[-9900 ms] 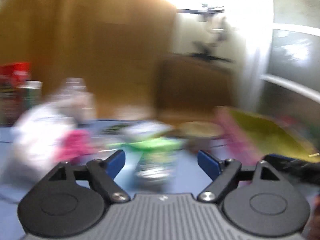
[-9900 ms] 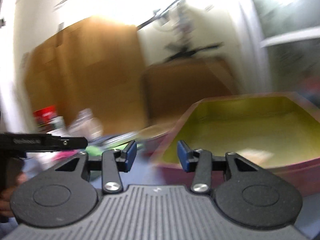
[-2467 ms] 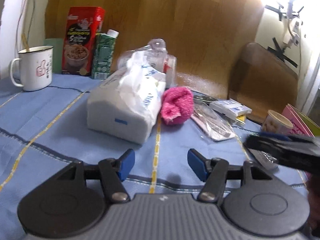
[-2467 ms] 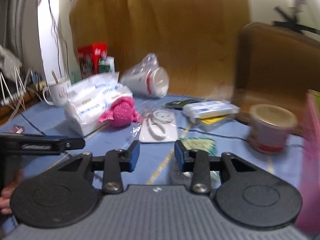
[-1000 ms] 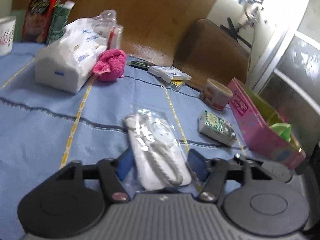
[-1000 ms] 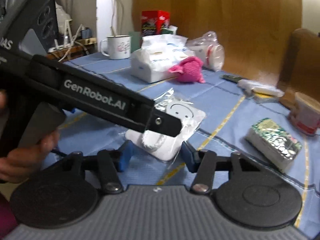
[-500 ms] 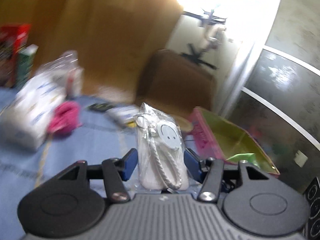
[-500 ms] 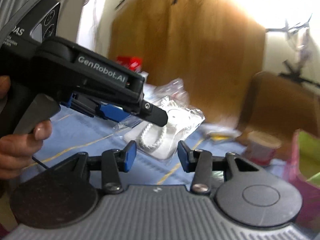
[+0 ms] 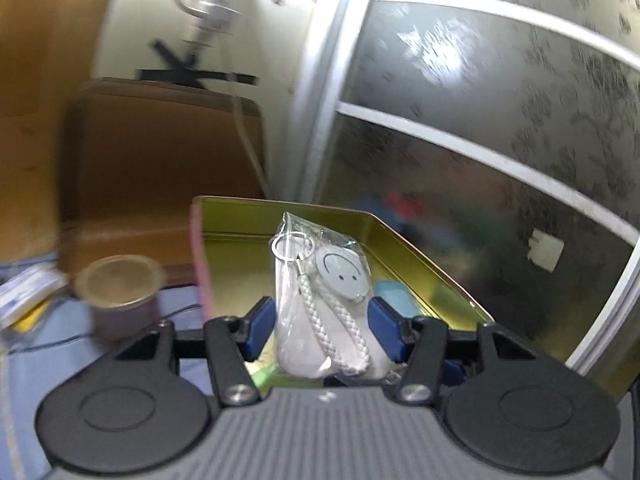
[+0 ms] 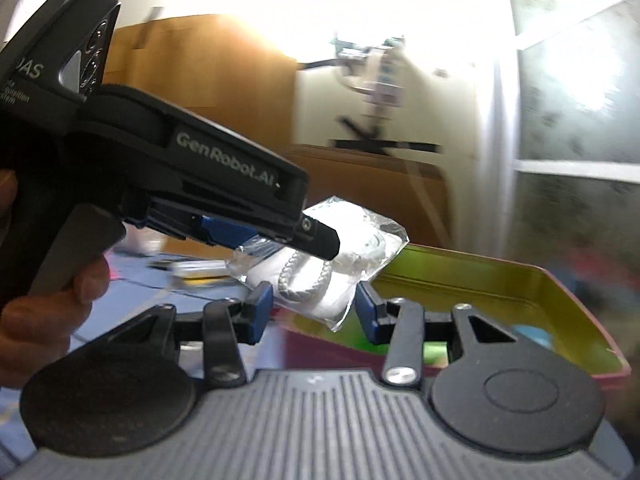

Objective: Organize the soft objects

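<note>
Gripping a bagged white pouch (image 9: 328, 320) upright in my left tongs (image 9: 322, 330), key ring end pointing up, above the near end of the open tin (image 9: 240, 240). My right tongs (image 10: 314, 312) stand apart, empty.

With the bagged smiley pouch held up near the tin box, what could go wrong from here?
The left gripper holds the bagged pouch by slippery plastic, so it might slide out before reaching the box. The bag overhangs the box's near wall and could snag. The right gripper sits close beneath, so they could collide.
</note>
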`<move>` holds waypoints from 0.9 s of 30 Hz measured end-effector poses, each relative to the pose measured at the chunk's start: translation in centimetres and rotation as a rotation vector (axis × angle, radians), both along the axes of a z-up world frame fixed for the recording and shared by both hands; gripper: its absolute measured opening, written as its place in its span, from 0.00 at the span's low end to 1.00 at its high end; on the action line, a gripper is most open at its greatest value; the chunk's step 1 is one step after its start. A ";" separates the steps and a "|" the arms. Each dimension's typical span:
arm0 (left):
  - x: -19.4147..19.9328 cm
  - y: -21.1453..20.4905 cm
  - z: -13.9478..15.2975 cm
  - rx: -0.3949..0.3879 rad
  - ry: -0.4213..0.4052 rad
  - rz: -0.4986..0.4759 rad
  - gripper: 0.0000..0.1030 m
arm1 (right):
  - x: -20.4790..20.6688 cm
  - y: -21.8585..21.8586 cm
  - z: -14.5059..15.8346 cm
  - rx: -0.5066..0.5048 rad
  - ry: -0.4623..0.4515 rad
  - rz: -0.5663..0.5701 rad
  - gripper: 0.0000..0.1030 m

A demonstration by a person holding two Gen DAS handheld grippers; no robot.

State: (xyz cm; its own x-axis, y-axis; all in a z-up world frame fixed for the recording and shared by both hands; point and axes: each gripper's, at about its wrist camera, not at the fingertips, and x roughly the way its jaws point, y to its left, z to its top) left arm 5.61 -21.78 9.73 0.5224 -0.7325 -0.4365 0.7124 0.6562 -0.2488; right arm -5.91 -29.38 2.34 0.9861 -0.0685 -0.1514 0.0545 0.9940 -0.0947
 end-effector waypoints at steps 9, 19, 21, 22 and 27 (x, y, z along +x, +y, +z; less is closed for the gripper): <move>1.8 -5.2 -2.1 0.117 -0.036 0.048 0.55 | 3.8 -5.3 -1.7 0.030 0.077 -0.189 0.47; 0.3 -2.9 -0.7 0.165 -0.058 0.140 0.64 | 1.6 -5.9 -1.6 0.119 0.043 -0.221 0.47; -0.3 -2.3 -0.6 0.186 -0.065 0.156 0.65 | 1.0 -5.7 -1.4 0.133 0.037 -0.220 0.47; -0.5 -1.9 -0.5 0.199 -0.070 0.165 0.66 | 0.8 -5.6 -1.3 0.139 0.034 -0.218 0.47; -1.5 0.3 -0.6 0.229 -0.077 0.219 0.69 | 0.2 -5.3 -0.5 0.162 0.026 -0.206 0.47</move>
State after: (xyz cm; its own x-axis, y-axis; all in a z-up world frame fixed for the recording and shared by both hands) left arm 4.09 -21.45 9.17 0.6944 -0.4867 -0.5300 0.5593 0.8285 -0.0278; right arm -5.74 -34.66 1.85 0.9496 -0.2400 -0.2015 0.2566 0.9646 0.0604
